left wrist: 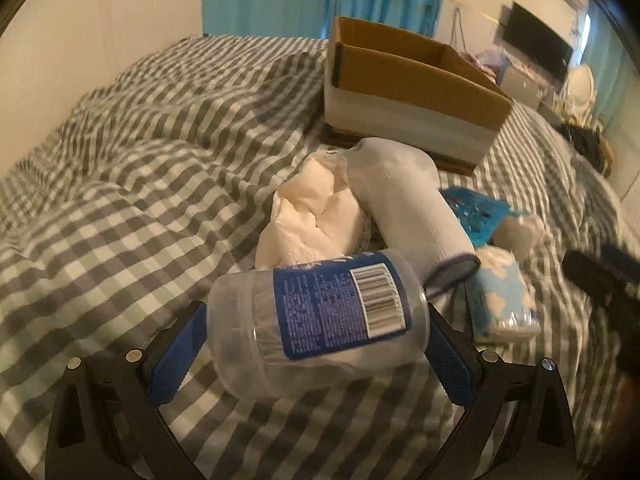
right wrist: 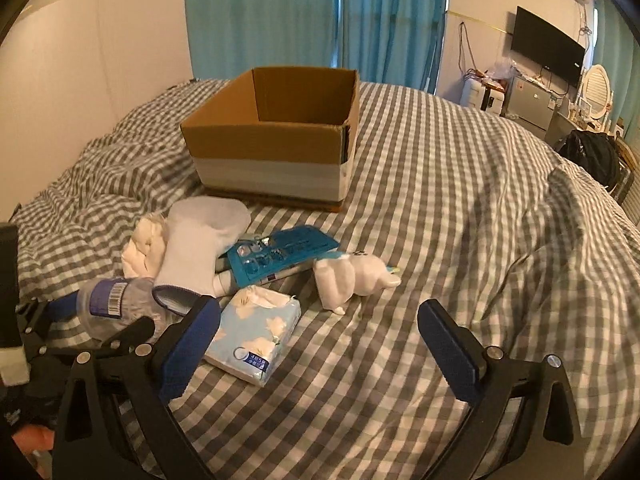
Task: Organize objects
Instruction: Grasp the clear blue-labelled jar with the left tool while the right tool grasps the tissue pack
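Note:
My left gripper (left wrist: 318,322) is shut on a clear plastic bottle (left wrist: 320,316) with a blue label, held sideways just above the bed; it also shows in the right wrist view (right wrist: 116,304). My right gripper (right wrist: 320,328) is open and empty over the bed, beside a blue tissue pack (right wrist: 256,336). An open cardboard box (right wrist: 276,136) stands farther back on the bed. Between lie a white sock (right wrist: 200,244), crumpled white cloth (right wrist: 144,248), a teal blister pack (right wrist: 280,256) and a white plush toy (right wrist: 352,276).
The grey checked bedspread (right wrist: 460,240) is rumpled at the left and right. Blue curtains (right wrist: 320,16) hang behind. A TV (right wrist: 548,56), a small fridge (right wrist: 528,100) and a black bag (right wrist: 592,156) stand at the far right.

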`<state>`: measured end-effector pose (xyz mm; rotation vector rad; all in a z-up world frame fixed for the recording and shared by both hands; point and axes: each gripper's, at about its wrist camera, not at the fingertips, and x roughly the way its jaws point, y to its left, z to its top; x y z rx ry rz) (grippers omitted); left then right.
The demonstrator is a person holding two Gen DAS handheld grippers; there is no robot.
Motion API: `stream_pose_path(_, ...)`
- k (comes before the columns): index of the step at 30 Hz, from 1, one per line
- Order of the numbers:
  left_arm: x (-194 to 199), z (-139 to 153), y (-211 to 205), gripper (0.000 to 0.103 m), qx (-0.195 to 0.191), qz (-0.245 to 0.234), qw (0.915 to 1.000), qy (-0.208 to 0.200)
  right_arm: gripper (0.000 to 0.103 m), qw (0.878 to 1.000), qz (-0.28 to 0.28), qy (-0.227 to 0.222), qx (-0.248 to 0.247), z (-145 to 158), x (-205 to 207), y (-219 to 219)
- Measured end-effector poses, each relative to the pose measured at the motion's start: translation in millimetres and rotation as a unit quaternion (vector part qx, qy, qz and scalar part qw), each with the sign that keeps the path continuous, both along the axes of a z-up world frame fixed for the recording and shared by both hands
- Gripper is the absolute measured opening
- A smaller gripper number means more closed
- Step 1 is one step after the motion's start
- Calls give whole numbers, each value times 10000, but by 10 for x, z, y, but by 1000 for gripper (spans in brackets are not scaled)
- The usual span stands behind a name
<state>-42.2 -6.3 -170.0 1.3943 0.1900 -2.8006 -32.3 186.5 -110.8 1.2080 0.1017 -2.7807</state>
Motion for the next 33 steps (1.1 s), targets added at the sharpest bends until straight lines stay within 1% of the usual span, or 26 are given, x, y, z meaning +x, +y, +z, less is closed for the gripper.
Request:
stream_pose_path(1, -7, -18, -32, 99, 197, 51, 9998, 27, 100, 10000, 12, -37, 14, -27, -15, -15)
stream_pose_path(2, -11, -29, -37, 97, 310, 18, 9995, 26, 100, 10000, 14, -73, 17, -46, -26, -28)
stream_pose_path(3, -7, -29, -33, 97, 305, -9, 9995, 20, 100, 9999, 15, -112, 9, -75, -37, -40)
stream_pose_path(6, 52, -2, -4, 96, 170, -124, 9998, 62, 100, 9998, 26, -194, 0, -114, -58, -61)
stream_pose_path(8, 122, 43, -45, 96, 100, -17, 9999, 62, 100, 9998, 26, -186, 19, -114, -59, -70)
stream_pose_path(9, 155, 86, -64, 96, 45, 47, 9999, 132, 100, 9998, 16, -182, 23, -114, -59, -69)
stream_pose_path(10, 203, 162, -105, 96, 2, 134, 9995, 299, 100, 9998, 5, -192, 23, -120, -65, -70)
stream_pose_path(14, 252, 303, -221, 95, -12, 282, 9981, 552, 100, 9994, 76, -344, 66, -205, -94, -146)
stream_pose_path(19, 278, 295, -240, 95, -111, 286, 9980, 550, 98, 9970, 376, -681, 26, -397, -169, -379)
stream_pose_path(21, 270, 296, -237, 95, -131, 299, 9980, 537, 90, 9955, 483, -813, 56, -479, -193, -463)
stream_pose_path(22, 273, 296, -251, 95, -125, 309, 9980, 537, 88, 9948, 533, -858, 99, -514, -200, -502)
stream_pose_path(23, 274, 293, -249, 95, -127, 312, 9980, 542, 83, 9943, 567, -895, 152, -546, -205, -534)
stream_pose_path(24, 275, 288, -248, 95, -140, 313, 9979, 552, 72, 9939, 584, -920, 182, -556, -210, -547)
stream_pose_path(25, 280, 290, -236, 95, -184, 305, 9978, 556, 68, 9935, 606, -942, 198, -570, -213, -556)
stream_pose_path(27, 277, 293, -214, 95, -259, 279, 9978, 540, 65, 9932, 638, -957, 195, -573, -191, -554)
stream_pose_path(30, 297, 315, -163, 95, -323, 221, 9979, 524, 64, 9940, 674, -845, 163, -504, -137, -524)
stream_pose_path(33, 346, 378, -116, 95, -398, 188, 9973, 594, 63, 9951, 687, -697, 157, -394, -61, -504)
